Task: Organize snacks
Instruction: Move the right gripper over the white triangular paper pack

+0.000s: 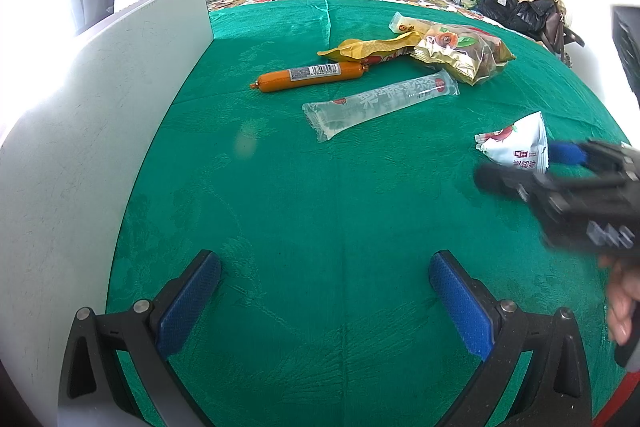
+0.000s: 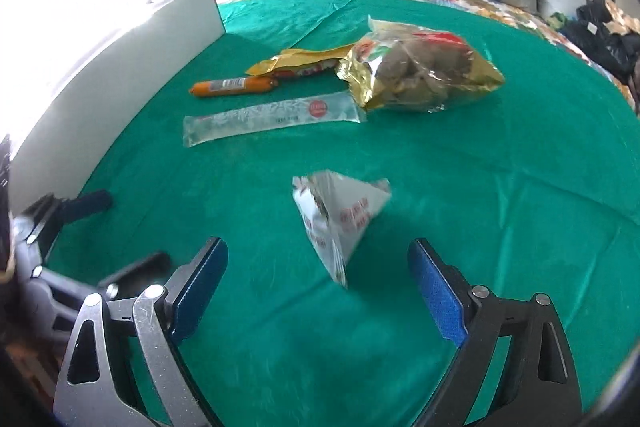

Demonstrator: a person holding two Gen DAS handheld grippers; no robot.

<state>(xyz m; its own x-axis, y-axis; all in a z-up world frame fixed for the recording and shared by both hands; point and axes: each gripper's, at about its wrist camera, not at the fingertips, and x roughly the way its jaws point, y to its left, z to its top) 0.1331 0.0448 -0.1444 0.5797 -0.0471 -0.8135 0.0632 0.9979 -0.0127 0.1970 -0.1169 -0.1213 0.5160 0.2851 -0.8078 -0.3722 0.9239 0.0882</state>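
Right gripper (image 2: 318, 291) jaws wide apart, empty, just short of the white triangular packet (image 2: 340, 215). Packet judged light, crinkly, slippery; grip a sealed edge. Left gripper (image 1: 325, 301) likewise spread, empty.

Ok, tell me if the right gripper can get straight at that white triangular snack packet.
Probably yes. The right gripper is open, and the white triangular packet lies on the green cloth just ahead of its fingers, with nothing between them. The left gripper sits off to the side.

Sausage (image 1: 308, 76) behind long pkt (image 1: 380, 100); board (image 1: 100, 131) left.
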